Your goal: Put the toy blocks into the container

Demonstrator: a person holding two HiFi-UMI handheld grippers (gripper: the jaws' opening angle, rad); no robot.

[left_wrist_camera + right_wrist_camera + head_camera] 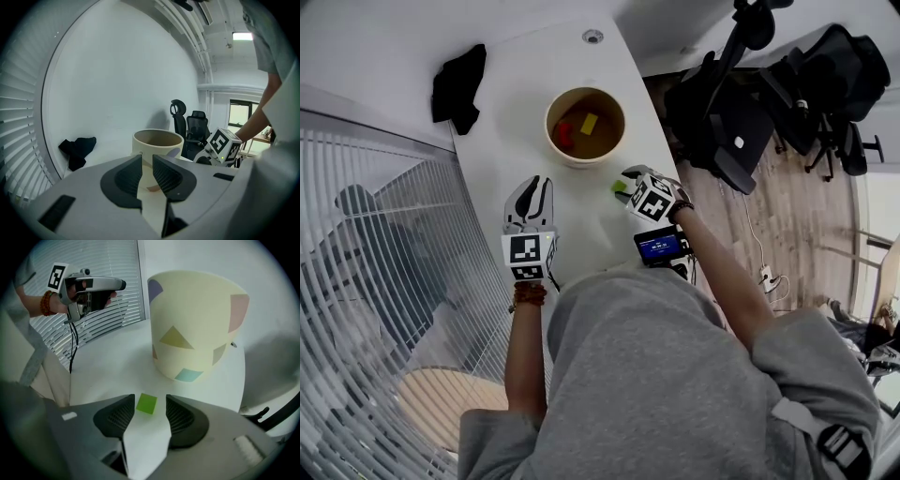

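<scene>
Green sits nearest: one toy block (146,404) lies flat on the white surface (516,122), framed by the wide-spread jaws of my right claw (149,414), whose pads stand clear of it on both sides. I judge that the claw is tipped down over it to straddle it squarely before closing. My left claw (146,161) hangs just off to the side, jaws parted only narrowly with nothing between them, and I think it is simply parked out of the way. Just beyond the block stands the container (197,324), a pale cup printed with coloured shapes, upright and close enough that the carry should be short. From the head view, a red block (565,134) and a yellow block (589,123) already rest inside it. Farther along the surface a black cloth (457,86) lies crumpled near the edge. Slatted blinds (356,234) run along the left, and dark office chairs (787,84) crowd the wooden floor (787,216) on the right.
</scene>
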